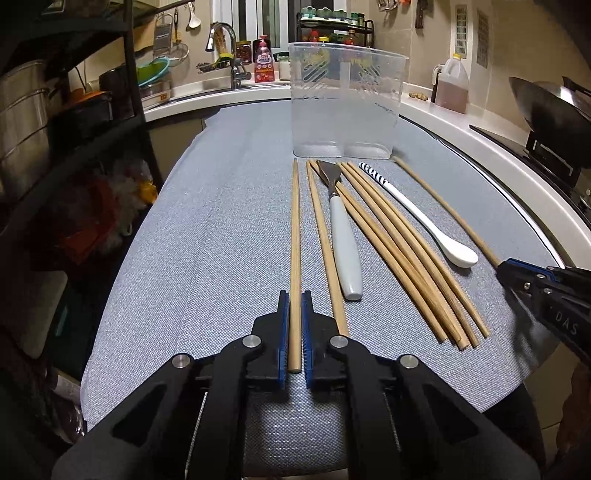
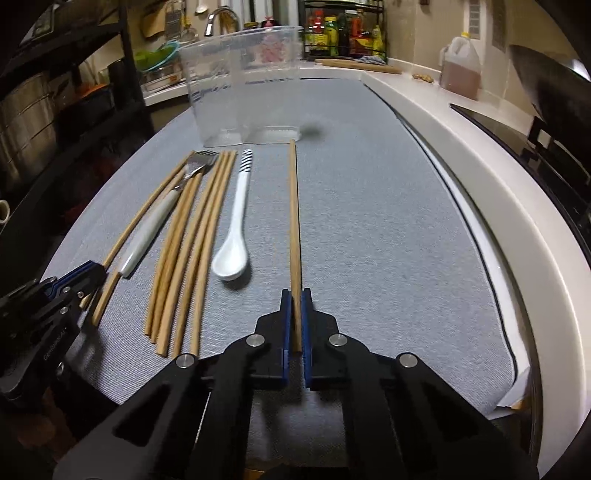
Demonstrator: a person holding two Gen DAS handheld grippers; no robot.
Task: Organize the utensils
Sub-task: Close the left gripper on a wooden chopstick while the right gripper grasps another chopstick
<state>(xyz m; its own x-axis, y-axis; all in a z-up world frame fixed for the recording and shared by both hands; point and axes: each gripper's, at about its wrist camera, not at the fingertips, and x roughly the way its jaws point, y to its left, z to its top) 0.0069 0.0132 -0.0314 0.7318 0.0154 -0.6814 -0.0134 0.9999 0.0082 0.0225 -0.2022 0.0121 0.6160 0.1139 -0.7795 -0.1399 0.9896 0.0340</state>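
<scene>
A clear plastic holder (image 1: 345, 99) stands at the far end of the grey mat (image 1: 207, 240); it also shows in the right wrist view (image 2: 243, 85). In front of it lie several wooden chopsticks (image 1: 399, 258), a white-handled fork (image 1: 341, 236) and a white spoon with a striped handle (image 1: 417, 210). My left gripper (image 1: 295, 301) is shut on the leftmost chopstick (image 1: 295, 236), which points toward the holder. My right gripper (image 2: 295, 299) is shut on the rightmost chopstick (image 2: 293, 206), right of the spoon (image 2: 234, 236). The fork (image 2: 155, 225) and loose chopsticks (image 2: 188, 251) lie between the grippers.
A white counter edge (image 2: 480, 155) curves along the right with an oil jug (image 2: 460, 66) and a dark wok (image 1: 546, 107). A sink tap (image 1: 225, 48) and spice rack (image 2: 343, 33) stand behind. A black shelf with pots (image 1: 33, 110) stands on the left.
</scene>
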